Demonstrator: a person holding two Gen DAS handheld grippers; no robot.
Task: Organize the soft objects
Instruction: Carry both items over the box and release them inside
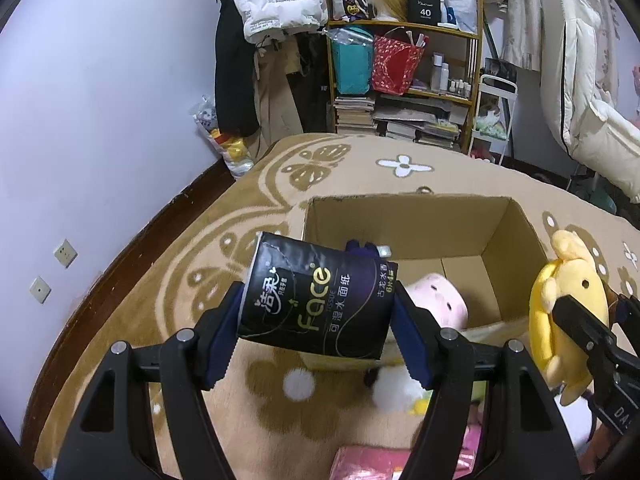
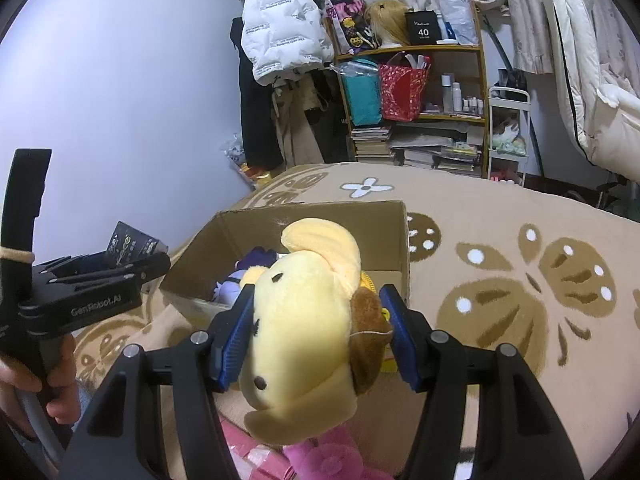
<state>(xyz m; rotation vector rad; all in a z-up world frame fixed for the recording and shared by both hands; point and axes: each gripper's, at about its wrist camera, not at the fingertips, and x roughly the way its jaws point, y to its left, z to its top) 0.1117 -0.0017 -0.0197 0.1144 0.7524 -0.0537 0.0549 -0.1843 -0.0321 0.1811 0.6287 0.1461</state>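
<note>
My left gripper [image 1: 318,320] is shut on a black tissue pack [image 1: 316,300] printed "Face", held tilted over the near left corner of an open cardboard box [image 1: 516,236]. Inside the box lie a pink plush [image 1: 438,300] and a purple plush [image 2: 240,286]. My right gripper [image 2: 318,336] is shut on a yellow dog plush [image 2: 304,320] with a brown cap, just in front of the box [image 2: 312,212]. The yellow dog plush [image 1: 568,312] also shows at the right of the left wrist view. The left gripper [image 2: 116,268] and a hand [image 2: 36,384] appear at the left of the right wrist view.
The box sits on a beige carpet [image 1: 168,288] with brown butterfly patterns. A white and yellow plush [image 1: 400,390] and pink packs [image 1: 368,464] lie in front of the box. A pink plush [image 2: 324,456] lies below the right gripper. A cluttered shelf [image 1: 404,80] and hanging clothes stand at the back wall.
</note>
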